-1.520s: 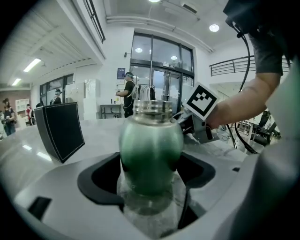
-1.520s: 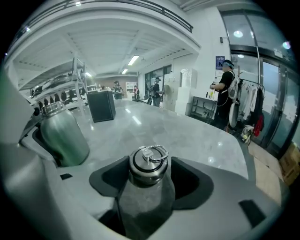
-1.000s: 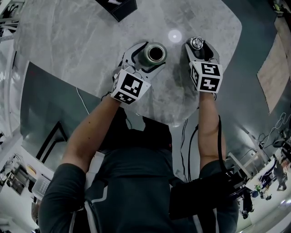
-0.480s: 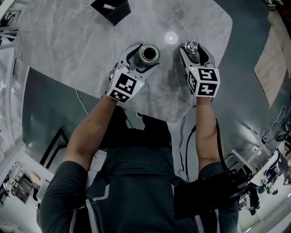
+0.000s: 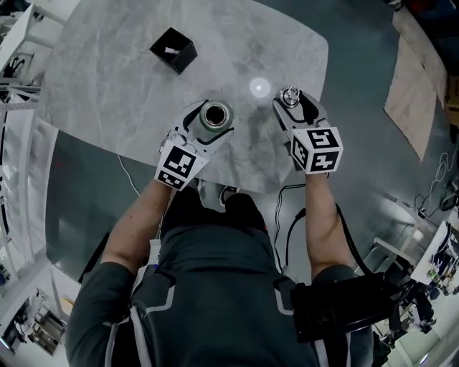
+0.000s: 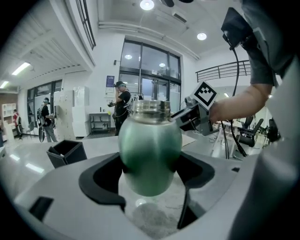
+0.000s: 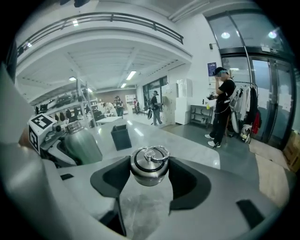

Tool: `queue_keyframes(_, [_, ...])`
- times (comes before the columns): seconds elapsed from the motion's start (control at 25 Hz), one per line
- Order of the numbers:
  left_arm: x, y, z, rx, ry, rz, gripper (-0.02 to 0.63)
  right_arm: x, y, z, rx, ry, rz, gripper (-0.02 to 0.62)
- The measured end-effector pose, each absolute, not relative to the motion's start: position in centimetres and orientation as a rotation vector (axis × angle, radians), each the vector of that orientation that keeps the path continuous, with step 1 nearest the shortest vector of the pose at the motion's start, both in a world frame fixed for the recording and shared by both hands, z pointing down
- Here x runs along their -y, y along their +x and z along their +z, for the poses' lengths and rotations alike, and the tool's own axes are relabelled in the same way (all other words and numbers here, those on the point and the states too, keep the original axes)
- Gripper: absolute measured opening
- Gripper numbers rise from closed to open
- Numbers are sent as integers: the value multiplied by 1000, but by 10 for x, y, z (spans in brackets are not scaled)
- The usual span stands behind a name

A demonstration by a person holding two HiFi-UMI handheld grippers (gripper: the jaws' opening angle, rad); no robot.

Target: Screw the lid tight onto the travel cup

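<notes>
Shows a pale marbled table [image 5: 107,93] on a dark glossy floor [image 5: 358,93], a black box [image 5: 173,50] near its far-left edge. Has tall glass doors [image 6: 150,70], white walls [image 7: 197,51] and round ceiling lights [image 6: 146,4].

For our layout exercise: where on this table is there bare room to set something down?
Bare table lies left of the box and from the box to the far right corner. The near edge is crowded, where cup and lid are held side by side.
</notes>
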State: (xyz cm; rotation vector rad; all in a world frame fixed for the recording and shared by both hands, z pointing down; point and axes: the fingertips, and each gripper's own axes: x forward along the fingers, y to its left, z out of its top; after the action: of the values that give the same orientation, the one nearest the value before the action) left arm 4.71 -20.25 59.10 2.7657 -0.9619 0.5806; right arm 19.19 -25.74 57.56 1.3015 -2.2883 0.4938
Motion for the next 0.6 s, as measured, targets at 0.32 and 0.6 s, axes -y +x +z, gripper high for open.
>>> queue_keyframes(0.32, [183,33,499,901,2841,542,368,219,169,467,2385,1291,408,272])
queue_keyframes(0.6, [176,30,434,822,2930,592,368,201,165,382,2450,1317,299,272])
